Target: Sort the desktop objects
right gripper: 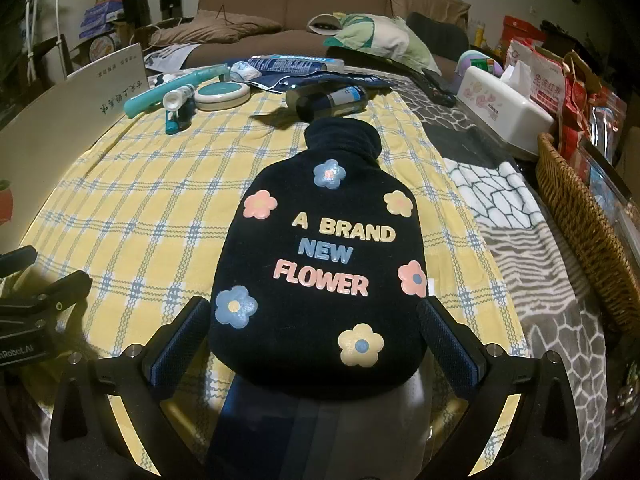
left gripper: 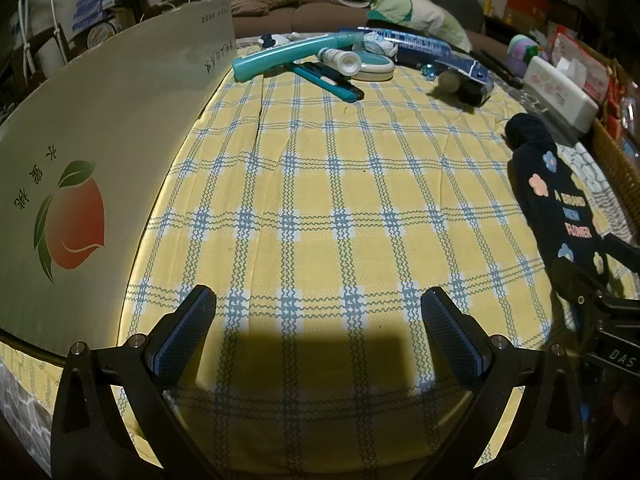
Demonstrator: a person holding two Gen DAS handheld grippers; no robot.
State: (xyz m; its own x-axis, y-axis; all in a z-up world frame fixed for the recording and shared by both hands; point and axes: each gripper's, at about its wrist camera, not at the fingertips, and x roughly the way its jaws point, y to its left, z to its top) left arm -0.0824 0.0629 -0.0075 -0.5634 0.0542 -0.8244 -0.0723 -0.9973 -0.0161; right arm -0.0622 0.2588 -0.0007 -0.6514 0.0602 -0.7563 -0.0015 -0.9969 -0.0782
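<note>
A black hot-water-bottle cover with flowers and "A BRAND NEW FLOWER" lies on the yellow plaid cloth. My right gripper is open, its fingers on either side of the cover's near end; whether they touch it I cannot tell. The cover also shows at the right of the left wrist view. My left gripper is open and empty above the bare cloth. At the far end lie a teal tube, a white bottle, a round teal case, a dark bottle and blue packets.
A big flat box with a peach print lies at the left. A white tissue box and a wicker basket stand at the right on a grey patterned cloth. A sofa with a pillow is behind.
</note>
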